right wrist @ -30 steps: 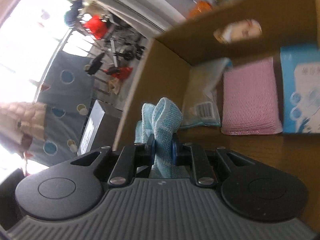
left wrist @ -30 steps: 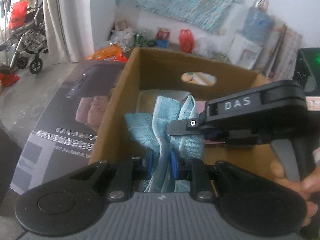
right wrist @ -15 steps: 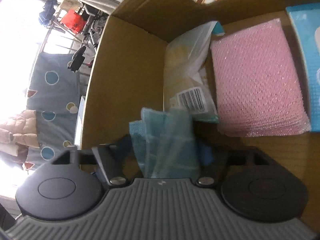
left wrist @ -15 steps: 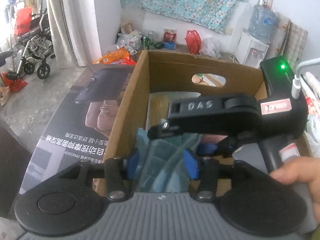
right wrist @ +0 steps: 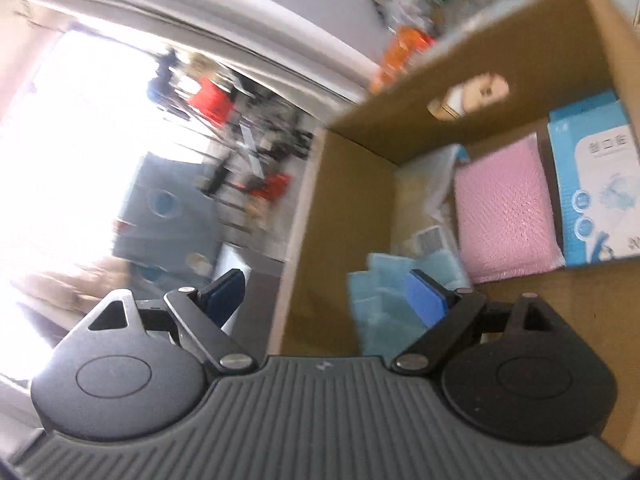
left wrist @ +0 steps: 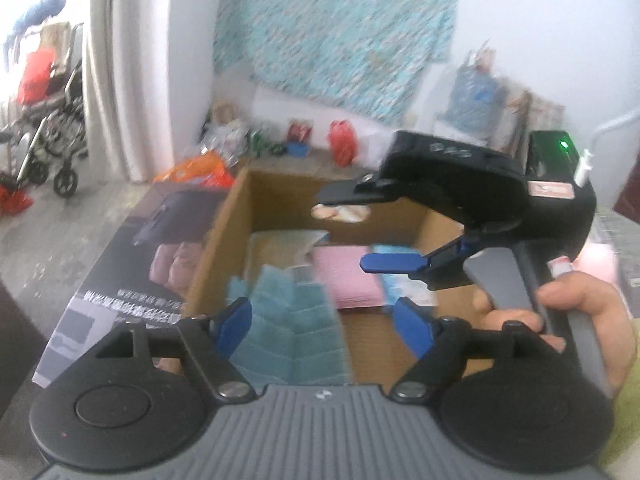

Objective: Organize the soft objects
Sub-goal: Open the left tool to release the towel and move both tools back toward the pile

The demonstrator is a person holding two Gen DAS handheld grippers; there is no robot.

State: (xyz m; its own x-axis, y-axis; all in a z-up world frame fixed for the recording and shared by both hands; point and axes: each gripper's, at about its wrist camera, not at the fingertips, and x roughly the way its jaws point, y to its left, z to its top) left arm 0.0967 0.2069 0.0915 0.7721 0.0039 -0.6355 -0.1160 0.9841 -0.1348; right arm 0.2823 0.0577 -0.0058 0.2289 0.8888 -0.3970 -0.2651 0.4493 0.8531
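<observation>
A light blue cloth [left wrist: 292, 332] lies crumpled in the near left corner of the cardboard box [left wrist: 276, 196]. My left gripper [left wrist: 324, 328] hovers above it with its jaws opening; the blue pads [left wrist: 236, 328] stand wide and clear of the cloth. In the left wrist view my right gripper [left wrist: 372, 232] is to the right over the box, held by a person's hand [left wrist: 580, 312]. Its jaws are opening too, with nothing between them. In the right wrist view the right gripper [right wrist: 326, 296] straddles the box's left wall [right wrist: 340, 240], and the cloth [right wrist: 380, 312] lies beyond its right finger.
Inside the box lie a clear plastic packet [right wrist: 424, 208], a pink textured pad [right wrist: 504, 212] and a blue-and-white packet [right wrist: 596, 192]. A large printed carton [left wrist: 140, 272] lies flat left of the box. A wheelchair [left wrist: 48, 148] and floor clutter [left wrist: 296, 140] sit by the far wall.
Both grippers were shut on the blue cloth; both have opened, let it go and drawn back and upward. The cloth has dropped into the box's near left corner.
</observation>
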